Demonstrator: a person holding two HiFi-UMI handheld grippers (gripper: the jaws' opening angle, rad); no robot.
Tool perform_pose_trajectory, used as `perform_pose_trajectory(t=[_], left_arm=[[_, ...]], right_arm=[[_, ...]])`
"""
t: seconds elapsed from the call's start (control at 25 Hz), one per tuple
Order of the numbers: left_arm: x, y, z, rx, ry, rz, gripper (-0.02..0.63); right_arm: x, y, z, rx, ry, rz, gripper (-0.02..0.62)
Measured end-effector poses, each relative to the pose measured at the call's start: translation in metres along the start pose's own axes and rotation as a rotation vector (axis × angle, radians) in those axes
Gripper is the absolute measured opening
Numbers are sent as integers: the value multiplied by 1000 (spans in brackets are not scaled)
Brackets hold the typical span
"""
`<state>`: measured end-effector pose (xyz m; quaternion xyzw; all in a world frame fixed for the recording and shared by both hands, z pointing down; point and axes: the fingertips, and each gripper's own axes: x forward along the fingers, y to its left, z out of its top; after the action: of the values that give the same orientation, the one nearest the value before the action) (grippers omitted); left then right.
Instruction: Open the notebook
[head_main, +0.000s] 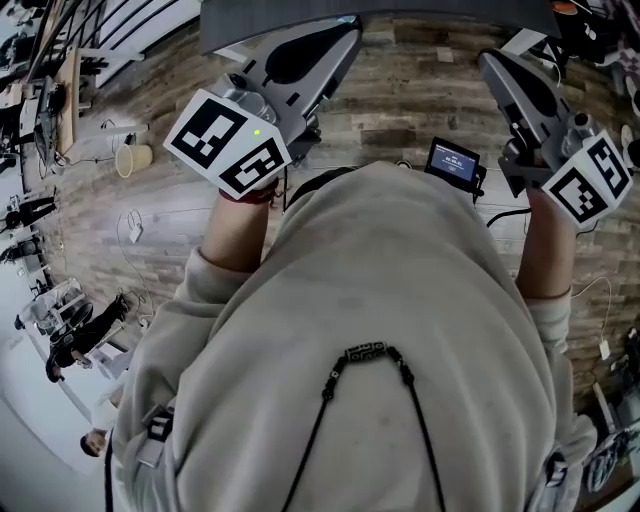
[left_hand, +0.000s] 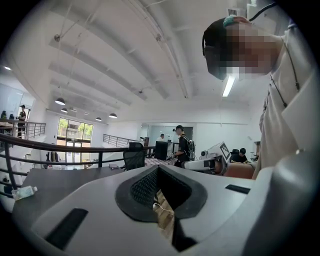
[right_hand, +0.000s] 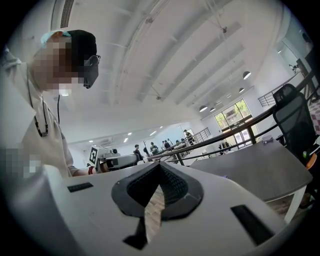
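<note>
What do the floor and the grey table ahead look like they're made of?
Brown plank floor: wood or wood-look laminate with a matt finish; grain streaks and plank seams show. Grey curved tabletop: smooth, matt and even in colour, probably laminate or painted board, though the look leaves that open.

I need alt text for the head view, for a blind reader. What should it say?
Seen from above, a person in a pale sweatshirt holds the left gripper and the right gripper out over a wooden floor. A small lit screen shows between them.
</note>
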<state>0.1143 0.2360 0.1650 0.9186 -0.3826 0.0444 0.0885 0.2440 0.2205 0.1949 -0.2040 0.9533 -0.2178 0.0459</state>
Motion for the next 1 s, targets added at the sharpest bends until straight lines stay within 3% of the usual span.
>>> perform_pose_trajectory(t=[0.64,1.0], left_arm=[[20,-5,-5,21,20,-68,5],[35,15,3,0,-11,-106,5]], right_arm=[[-5,-3,-4,29,10,46,15],[-3,-10,9,15,-5,-9,15]])
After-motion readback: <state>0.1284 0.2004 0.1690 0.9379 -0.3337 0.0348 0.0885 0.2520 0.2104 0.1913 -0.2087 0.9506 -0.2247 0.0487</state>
